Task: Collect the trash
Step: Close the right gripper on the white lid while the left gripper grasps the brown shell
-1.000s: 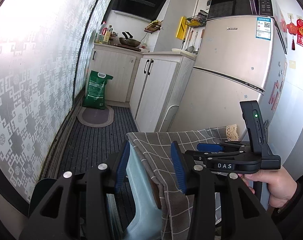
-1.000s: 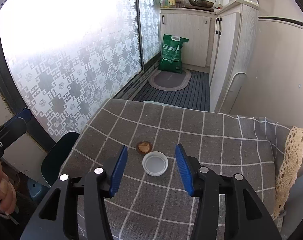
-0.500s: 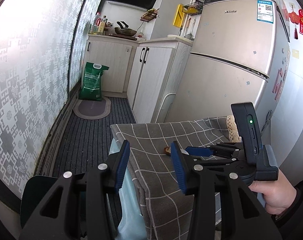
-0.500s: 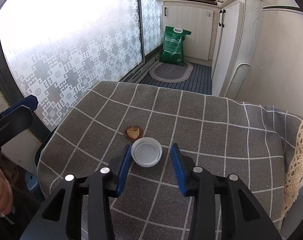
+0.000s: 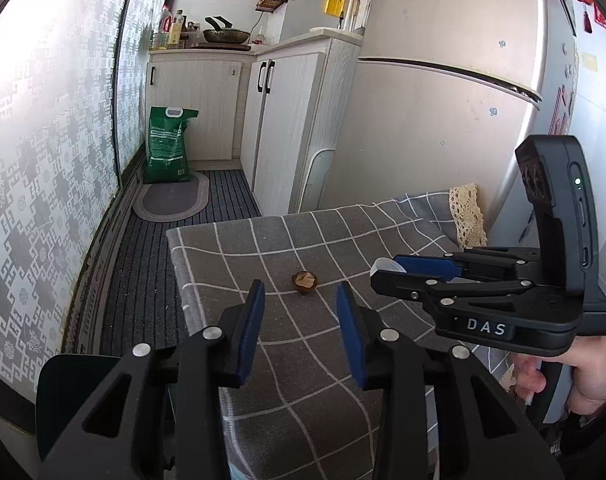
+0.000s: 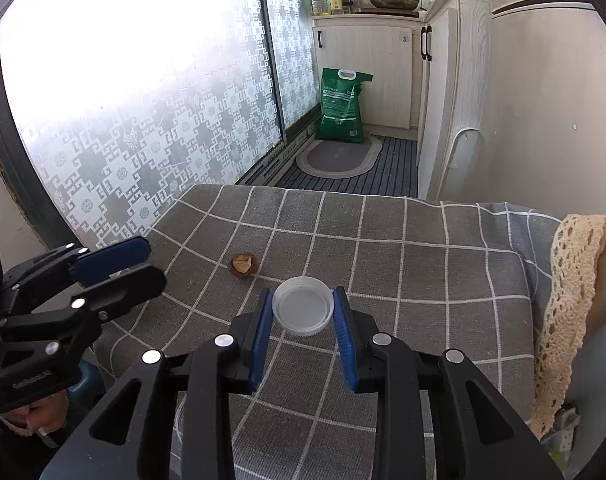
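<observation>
A white plastic lid [image 6: 301,306] sits between the blue pads of my right gripper [image 6: 303,312], which is shut on it just above the grey checked tablecloth [image 6: 403,272]. In the left wrist view the right gripper [image 5: 387,276] shows at the right with the lid's edge [image 5: 386,265] at its tip. A small brown nutshell scrap [image 6: 243,265] lies on the cloth left of the lid; it also shows in the left wrist view [image 5: 304,281]. My left gripper [image 5: 299,312] is open and empty, just short of that scrap, over the table's near edge.
A fridge [image 5: 455,92] stands behind the table at the right. White cabinets [image 5: 287,120], a green bag [image 5: 169,146] and an oval mat [image 5: 171,200] are on the striped floor beyond. A patterned window wall [image 6: 143,120] runs along the left. A lace trim [image 6: 571,280] hangs at the table's right edge.
My right gripper closed on the white lid. My left gripper rose and moved forward over the table edge, so the brown scrap now lies just ahead of its open fingers.
</observation>
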Tool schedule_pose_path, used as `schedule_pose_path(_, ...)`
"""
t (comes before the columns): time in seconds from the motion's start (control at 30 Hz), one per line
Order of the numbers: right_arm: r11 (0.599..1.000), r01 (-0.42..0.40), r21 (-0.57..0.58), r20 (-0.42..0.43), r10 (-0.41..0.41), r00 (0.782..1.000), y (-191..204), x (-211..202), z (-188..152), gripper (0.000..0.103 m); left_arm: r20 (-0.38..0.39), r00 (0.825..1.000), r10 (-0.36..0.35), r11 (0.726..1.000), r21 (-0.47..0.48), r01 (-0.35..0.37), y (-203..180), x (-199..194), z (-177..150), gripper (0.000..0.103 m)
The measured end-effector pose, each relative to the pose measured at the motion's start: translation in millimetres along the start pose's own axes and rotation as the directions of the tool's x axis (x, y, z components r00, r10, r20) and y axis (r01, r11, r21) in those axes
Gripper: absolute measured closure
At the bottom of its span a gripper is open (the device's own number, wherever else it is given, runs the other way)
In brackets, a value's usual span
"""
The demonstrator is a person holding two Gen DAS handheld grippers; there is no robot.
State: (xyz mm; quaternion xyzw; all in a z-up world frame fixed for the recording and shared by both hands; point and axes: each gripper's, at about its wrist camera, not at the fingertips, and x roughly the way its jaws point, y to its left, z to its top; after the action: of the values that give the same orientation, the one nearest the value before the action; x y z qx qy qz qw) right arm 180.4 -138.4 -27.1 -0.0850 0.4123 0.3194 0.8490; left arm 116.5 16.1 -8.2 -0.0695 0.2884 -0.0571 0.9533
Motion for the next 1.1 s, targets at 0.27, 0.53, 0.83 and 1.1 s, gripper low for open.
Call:
schedule_pose_path(0.27,1.000,-0.009,0.021,0.033,0.009,0.999,-14,-23,-5,0.073,-0.099,0.993,0.059,0.998,0.028,-0.057,-14,36,8,0.072)
schedule_pose_path(0.53,0.999,-0.020,0.037,0.040,0.018,0.999,-24,-32,-13,0.073,-0.170,0.974,0.149,0.989,0.050,-0.143,-20,61,7,0.072)
schedule_pose_path(0.83,0.998,-0.029,0.058,0.038,0.027,0.999,-36,-36,-26,0.073,-0.186,0.958,0.221,0.975,0.049,-0.215,-24,74,12,0.075)
schedule_pose_path(1.1,0.998,-0.028,0.057,0.038,0.026,0.999,-36,-42,-31,0.073,-0.170,0.956,0.238,0.971,0.032,-0.236,-22,75,13,0.080)
